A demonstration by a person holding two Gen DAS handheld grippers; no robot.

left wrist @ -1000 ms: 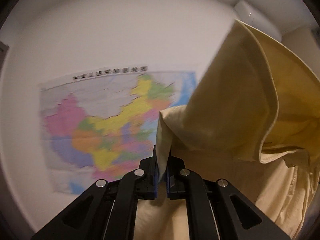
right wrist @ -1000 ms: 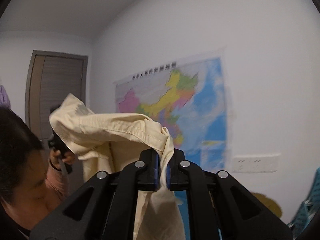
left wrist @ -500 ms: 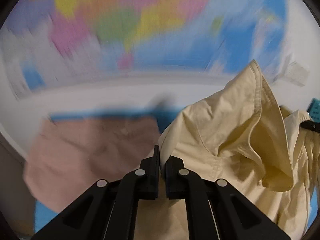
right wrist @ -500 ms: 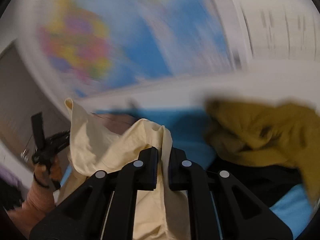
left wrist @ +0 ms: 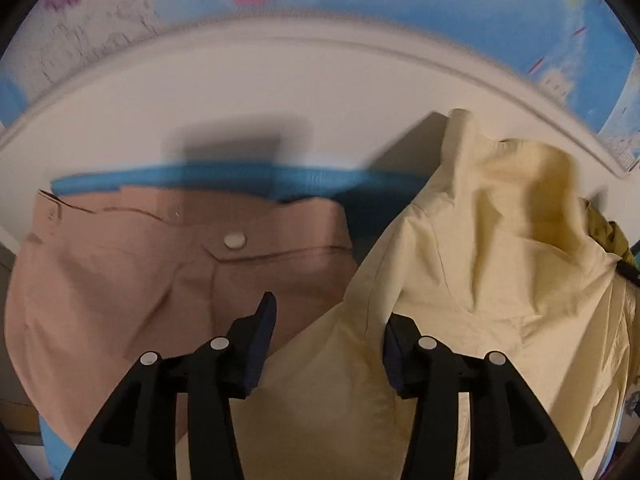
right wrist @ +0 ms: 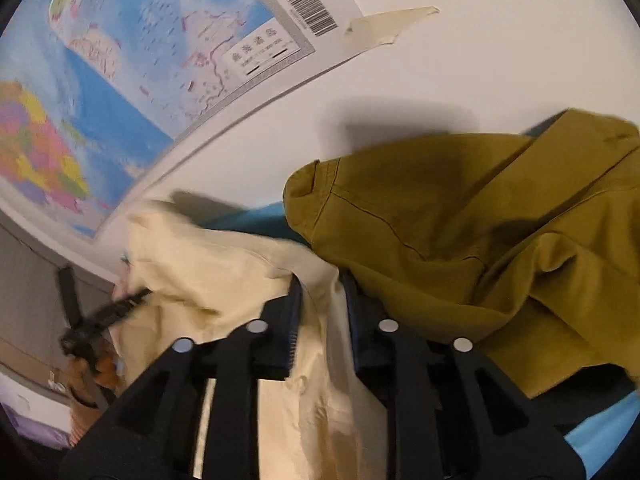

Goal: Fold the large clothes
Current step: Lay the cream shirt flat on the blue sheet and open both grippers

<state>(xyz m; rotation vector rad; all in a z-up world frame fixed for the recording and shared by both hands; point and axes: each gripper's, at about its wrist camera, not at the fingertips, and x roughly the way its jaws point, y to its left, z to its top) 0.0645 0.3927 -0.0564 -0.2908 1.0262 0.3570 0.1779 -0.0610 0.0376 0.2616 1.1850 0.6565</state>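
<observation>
Both grippers I held had dropped from wall height to the blue surface (left wrist: 256, 178), left gripper (left wrist: 330, 320) and right gripper (right wrist: 318, 292) just opened, pads clear of the cream shirt (left wrist: 500, 280) between them, pink trousers (left wrist: 160, 264) left, mustard garment (right wrist: 480, 216) right.

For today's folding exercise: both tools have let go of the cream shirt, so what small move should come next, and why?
Probably draw both tools back clear. The left tool and right tool have just opened, yet the cream shirt lies crumpled between their fingers and needs spreading flat.
</observation>
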